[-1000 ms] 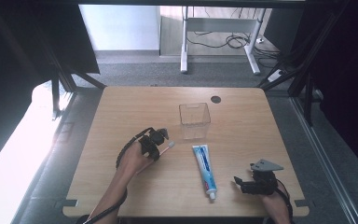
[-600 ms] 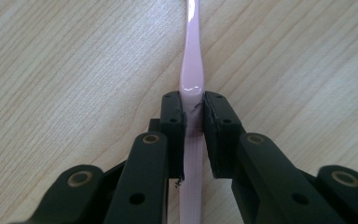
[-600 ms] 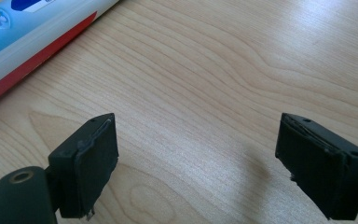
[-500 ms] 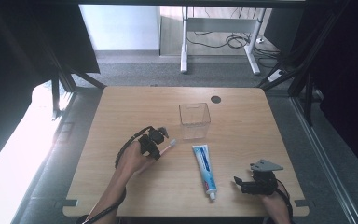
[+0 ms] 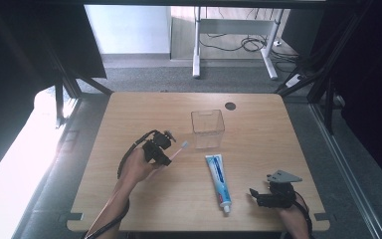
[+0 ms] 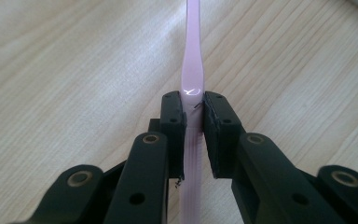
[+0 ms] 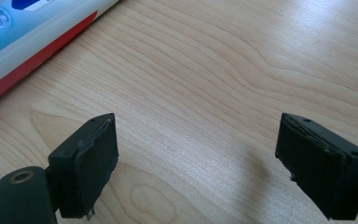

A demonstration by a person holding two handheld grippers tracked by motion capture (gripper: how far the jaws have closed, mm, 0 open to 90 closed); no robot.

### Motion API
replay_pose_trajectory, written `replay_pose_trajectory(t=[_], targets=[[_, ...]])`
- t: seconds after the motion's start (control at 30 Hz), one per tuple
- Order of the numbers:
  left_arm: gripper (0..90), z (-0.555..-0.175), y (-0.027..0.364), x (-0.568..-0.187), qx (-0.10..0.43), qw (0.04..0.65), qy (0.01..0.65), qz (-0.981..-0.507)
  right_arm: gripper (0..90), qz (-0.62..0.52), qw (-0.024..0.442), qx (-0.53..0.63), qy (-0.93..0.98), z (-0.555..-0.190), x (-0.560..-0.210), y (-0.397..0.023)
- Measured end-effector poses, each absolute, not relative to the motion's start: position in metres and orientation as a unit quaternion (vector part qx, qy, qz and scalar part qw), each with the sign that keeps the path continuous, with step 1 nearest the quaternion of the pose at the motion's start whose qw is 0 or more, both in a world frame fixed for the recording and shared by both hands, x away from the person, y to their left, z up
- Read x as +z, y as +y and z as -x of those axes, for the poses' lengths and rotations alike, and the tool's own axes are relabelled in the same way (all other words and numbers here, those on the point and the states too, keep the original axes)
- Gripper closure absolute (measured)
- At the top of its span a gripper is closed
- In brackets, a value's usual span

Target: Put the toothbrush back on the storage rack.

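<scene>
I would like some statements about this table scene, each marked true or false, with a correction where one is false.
1. The left tongs are closed on the pink toothbrush. True.
2. The right tongs hold the toothpaste tube. False: they stand open with nothing between them, and the tube lies flat on the table beside them.
3. The clear plastic box stands on the table, farther from the person than the tube. True.
4. The toothbrush already lies inside the clear plastic box. False: it is in the left tongs, its head pointing toward the box but outside it.
5. The toothpaste tube has its cap end toward the person. True.
</scene>
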State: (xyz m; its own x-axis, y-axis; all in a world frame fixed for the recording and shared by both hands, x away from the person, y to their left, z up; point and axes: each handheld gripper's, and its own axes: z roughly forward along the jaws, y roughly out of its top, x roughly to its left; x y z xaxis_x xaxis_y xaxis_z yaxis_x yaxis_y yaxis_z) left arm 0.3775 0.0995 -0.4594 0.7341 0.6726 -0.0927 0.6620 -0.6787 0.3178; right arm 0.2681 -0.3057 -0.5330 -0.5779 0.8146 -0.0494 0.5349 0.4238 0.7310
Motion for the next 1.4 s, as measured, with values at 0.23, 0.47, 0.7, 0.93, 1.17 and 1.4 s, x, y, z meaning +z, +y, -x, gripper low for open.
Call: replay_pose_trajectory(t=[0.23,0.47,0.7,0.93,1.17,1.4], targets=[[78.8,-0.374,0.105,-0.444,0.027,0.202,0.362,-0.910,13.0,-0.412,0.203,0.345,0.818,-0.268,-0.533,-0.306],[78.8,-0.374,0.106,-0.431,0.037,0.231,0.358,-0.904,12.7,-0.412,0.202,0.349,0.817,-0.268,-0.533,-0.307],[78.8,-0.377,0.104,-0.417,0.050,0.244,0.354,-0.902,7.8,-0.416,0.196,0.359,0.812,-0.269,-0.532,-0.308],[78.8,-0.382,0.101,-0.404,0.058,0.260,0.346,-0.900,0.3,-0.412,0.186,0.360,0.816,-0.270,-0.534,-0.306],[78.8,-0.388,0.097,-0.396,0.062,0.275,0.343,-0.896,0.0,-0.412,0.180,0.368,0.814,-0.270,-0.534,-0.306],[78.8,-0.393,0.093,-0.387,0.067,0.293,0.339,-0.891,0.0,-0.413,0.180,0.357,0.818,-0.270,-0.535,-0.305]])
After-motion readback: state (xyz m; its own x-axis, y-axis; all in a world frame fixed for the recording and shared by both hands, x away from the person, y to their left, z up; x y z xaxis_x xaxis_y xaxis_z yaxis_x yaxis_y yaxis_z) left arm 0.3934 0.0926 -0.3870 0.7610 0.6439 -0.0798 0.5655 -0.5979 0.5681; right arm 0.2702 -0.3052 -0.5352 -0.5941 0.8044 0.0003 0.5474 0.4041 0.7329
